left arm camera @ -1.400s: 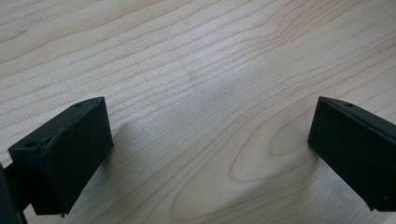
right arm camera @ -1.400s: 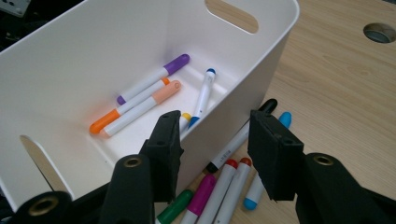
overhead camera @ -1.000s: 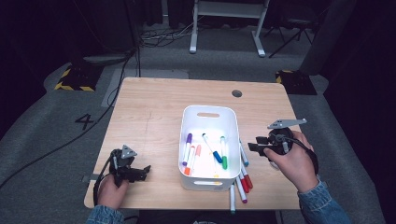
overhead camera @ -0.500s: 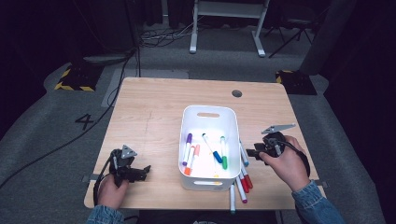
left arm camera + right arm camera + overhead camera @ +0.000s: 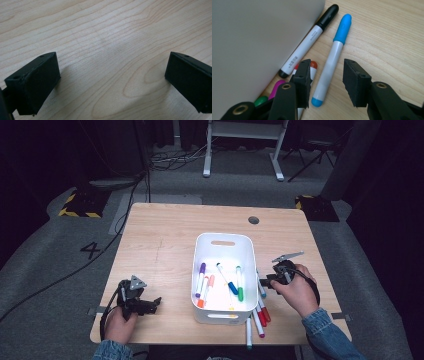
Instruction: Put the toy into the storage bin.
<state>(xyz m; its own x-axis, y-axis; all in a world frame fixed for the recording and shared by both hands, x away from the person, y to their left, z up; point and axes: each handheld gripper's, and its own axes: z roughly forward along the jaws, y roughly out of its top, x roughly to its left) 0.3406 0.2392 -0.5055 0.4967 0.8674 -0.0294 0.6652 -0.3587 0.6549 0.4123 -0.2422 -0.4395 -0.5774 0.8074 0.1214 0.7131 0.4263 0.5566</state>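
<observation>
A white bin [image 5: 223,240] stands mid-table with a purple marker [image 5: 201,279], an orange one, a blue one and a green one inside. More markers [image 5: 260,312] lie on the wood along its right wall. My right gripper [image 5: 265,282] is low over them. In the right gripper view its jaws [image 5: 325,82] straddle a blue-capped marker [image 5: 332,57]; they have just been closing, and a gap still shows at the right pad. A black-capped marker [image 5: 309,42] lies against the bin wall [image 5: 257,37]. My left gripper [image 5: 155,302] rests open at the table's front left, over bare wood [image 5: 112,75].
Red [image 5: 313,68], magenta [image 5: 277,86] and green [image 5: 260,100] markers crowd under the right gripper's left jaw. One marker [image 5: 248,332] reaches the table's front edge. A round cable hole [image 5: 253,220] sits at the back right. Dark floor and cables surround the table.
My right hand has come down and slightly toward the bin, onto the markers beside it. The left hand has kept still.
</observation>
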